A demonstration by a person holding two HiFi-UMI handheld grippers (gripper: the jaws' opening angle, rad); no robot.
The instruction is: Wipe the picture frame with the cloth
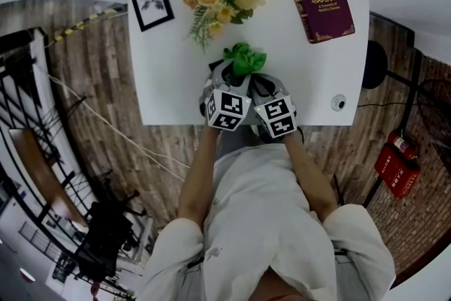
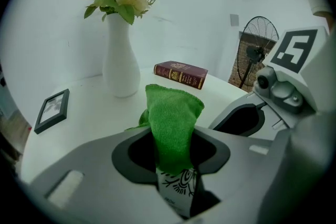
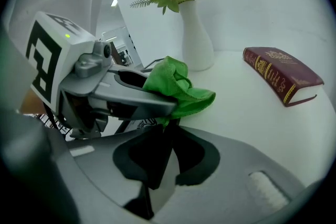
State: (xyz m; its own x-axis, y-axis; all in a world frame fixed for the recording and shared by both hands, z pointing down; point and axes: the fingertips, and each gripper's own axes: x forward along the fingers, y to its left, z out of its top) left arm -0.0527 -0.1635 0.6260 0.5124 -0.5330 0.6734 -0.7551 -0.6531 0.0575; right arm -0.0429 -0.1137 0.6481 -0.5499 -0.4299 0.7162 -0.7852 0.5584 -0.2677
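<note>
At the table's [image 1: 310, 81] near edge, the left gripper [image 2: 172, 162] clenched the green cloth [image 2: 173, 113] upright, seemingly ready for wiping. The right gripper [image 3: 165, 128], jaws together, touched the cloth's lower edge, perhaps steadying it. The picture frame [image 1: 151, 3] lay far left, well apart from the 2 grippers.

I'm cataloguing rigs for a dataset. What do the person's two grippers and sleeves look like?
The left gripper and the right gripper are alike: light grey moulded shells with dark, rounded recesses around the jaws. Each carries a cube with black-and-white square markers. The person wears a white short-sleeved shirt.
</note>
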